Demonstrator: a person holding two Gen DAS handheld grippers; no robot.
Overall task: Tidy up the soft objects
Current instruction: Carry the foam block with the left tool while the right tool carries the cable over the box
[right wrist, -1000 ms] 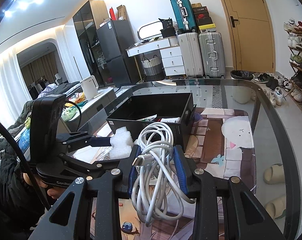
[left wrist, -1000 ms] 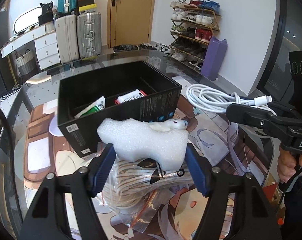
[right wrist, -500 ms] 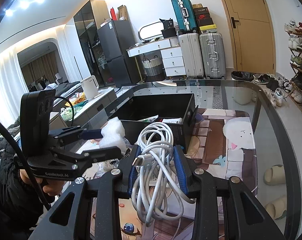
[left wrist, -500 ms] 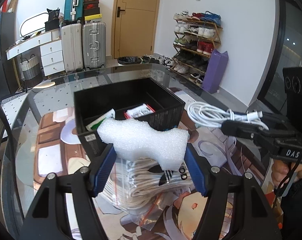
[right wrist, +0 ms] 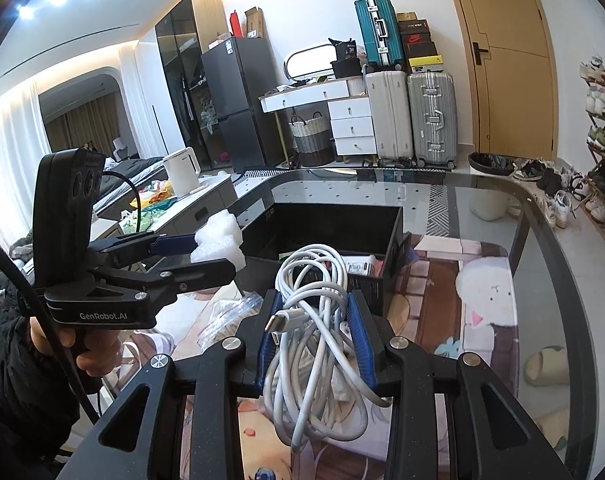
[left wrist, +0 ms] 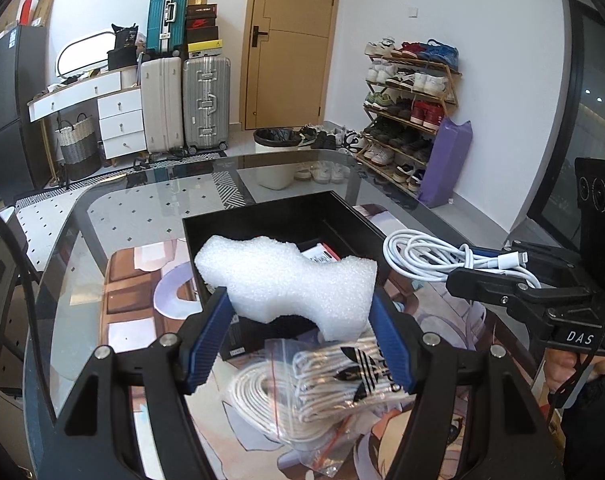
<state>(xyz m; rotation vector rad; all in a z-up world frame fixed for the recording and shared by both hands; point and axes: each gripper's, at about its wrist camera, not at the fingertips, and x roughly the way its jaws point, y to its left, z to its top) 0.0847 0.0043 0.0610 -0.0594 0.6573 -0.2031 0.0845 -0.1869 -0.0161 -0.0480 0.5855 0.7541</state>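
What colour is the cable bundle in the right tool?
White. The cable bundle shows best in the right wrist view, clamped between the blue pads.

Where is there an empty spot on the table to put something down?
Bare glass lies behind the black box, toward the far rim. The printed mat right of the box is free too. In front of the box it is crowded: a bagged cord lies there.

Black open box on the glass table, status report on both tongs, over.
Left tongs shut on white foam block. Right tongs shut on coiled white charging cable. Black open box just ahead, bagged white cord lying before it.
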